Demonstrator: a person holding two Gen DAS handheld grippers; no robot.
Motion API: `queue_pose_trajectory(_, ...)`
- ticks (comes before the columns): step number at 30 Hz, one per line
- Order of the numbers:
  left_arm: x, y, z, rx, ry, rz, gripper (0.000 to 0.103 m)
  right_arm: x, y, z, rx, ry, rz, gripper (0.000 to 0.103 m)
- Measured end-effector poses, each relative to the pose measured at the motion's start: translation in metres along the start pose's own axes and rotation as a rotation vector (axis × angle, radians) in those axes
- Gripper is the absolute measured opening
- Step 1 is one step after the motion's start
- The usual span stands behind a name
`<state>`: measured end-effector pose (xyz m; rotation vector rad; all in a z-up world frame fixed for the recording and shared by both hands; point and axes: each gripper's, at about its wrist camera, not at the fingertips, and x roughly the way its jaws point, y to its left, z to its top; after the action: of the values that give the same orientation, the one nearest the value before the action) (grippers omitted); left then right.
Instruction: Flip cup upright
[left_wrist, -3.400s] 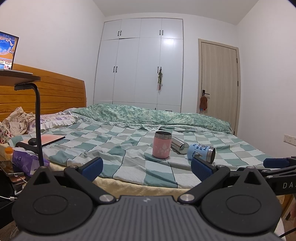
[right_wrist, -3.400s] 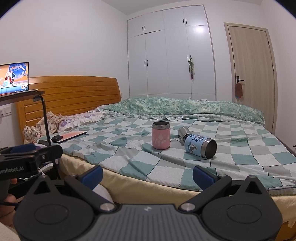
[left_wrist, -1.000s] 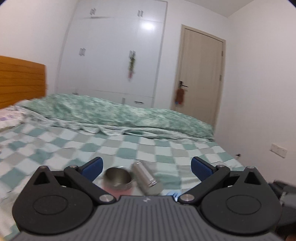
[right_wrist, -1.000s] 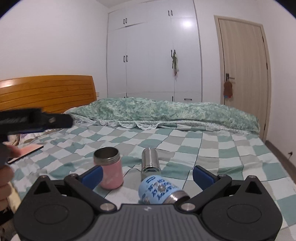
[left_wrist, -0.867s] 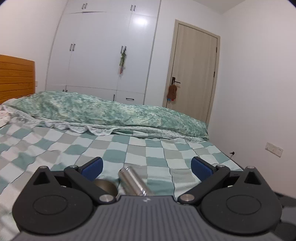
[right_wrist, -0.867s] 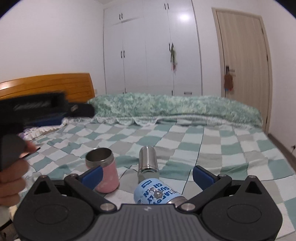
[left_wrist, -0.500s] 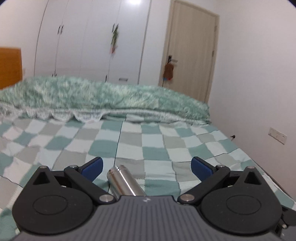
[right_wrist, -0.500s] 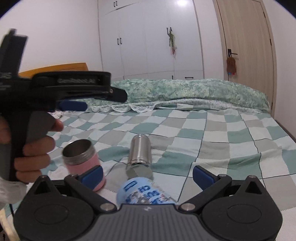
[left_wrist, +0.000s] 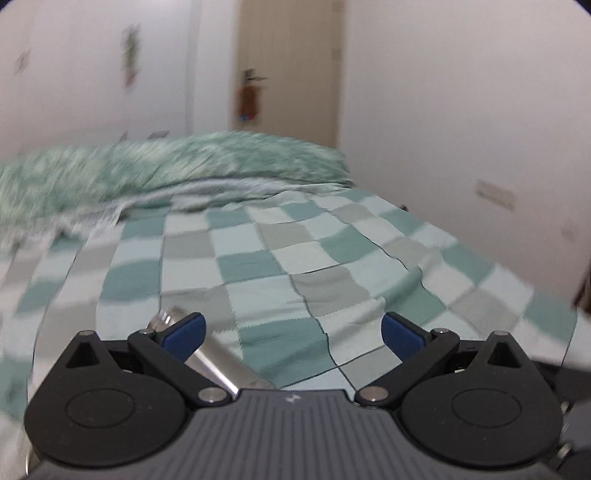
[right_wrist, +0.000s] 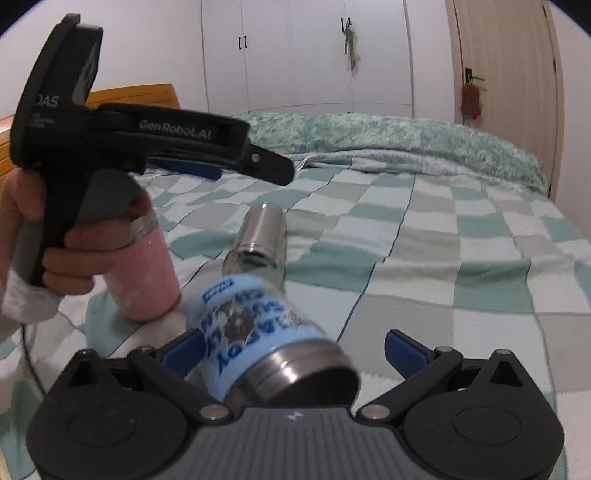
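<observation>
A blue printed cup (right_wrist: 266, 339) lies on its side on the checked bedspread (right_wrist: 424, 258), its steel-rimmed mouth towards my right gripper (right_wrist: 291, 350), which is open with the cup between its fingers, not touching. A steel cup (right_wrist: 260, 240) lies on its side behind it; it also shows in the left wrist view (left_wrist: 210, 358) partly behind the left finger. A pink cup (right_wrist: 144, 273) stands upright at the left. My left gripper (left_wrist: 291, 328) is open and empty, held above the steel cup; it shows from the side in the right wrist view (right_wrist: 221, 162).
A rumpled green duvet (right_wrist: 388, 136) lies across the far side of the bed. White wardrobes (right_wrist: 306, 55) and a wooden door (right_wrist: 506, 66) stand behind. A wooden headboard (right_wrist: 129, 96) is at the left. The wall (left_wrist: 461, 129) runs along the bed's right side.
Both grippers moved forward and lower over the bed. The blue cup now sits between the right fingers. The left gripper swung right; the pink cup left its view.
</observation>
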<state>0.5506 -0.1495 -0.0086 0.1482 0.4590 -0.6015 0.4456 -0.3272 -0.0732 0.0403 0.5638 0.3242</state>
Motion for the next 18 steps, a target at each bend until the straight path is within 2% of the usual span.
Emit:
queue_pose_trajectory(4, 0.020, -0.013, 0.008, 0.107, 0.004, -0.068, 0.103, 0.002, -0.004, -0.002, 0.001, -0.001, 0.031, 0.103)
queue_pose_trajectory(7, 0.042, -0.022, 0.014, 0.191, 0.026, -0.162, 0.103, 0.004, -0.008, -0.003, 0.022, 0.009, 0.062, 0.103)
queue_pose_trajectory(9, 0.054, -0.027, 0.012, 0.274, 0.035, -0.174, 0.103, 0.005, -0.010, -0.002, 0.035, 0.009, 0.062, 0.103)
queue_pose_trajectory(15, 0.056, -0.005, -0.005, 0.410, 0.052, -0.175, 0.103, -0.002, -0.011, 0.001, 0.057, -0.025, -0.020, 0.103)
queue_pose_trajectory(18, 0.049, 0.020, -0.007, 0.398, 0.065, -0.301, 0.103, -0.007, -0.012, -0.002, 0.066, -0.038, -0.063, 0.103)
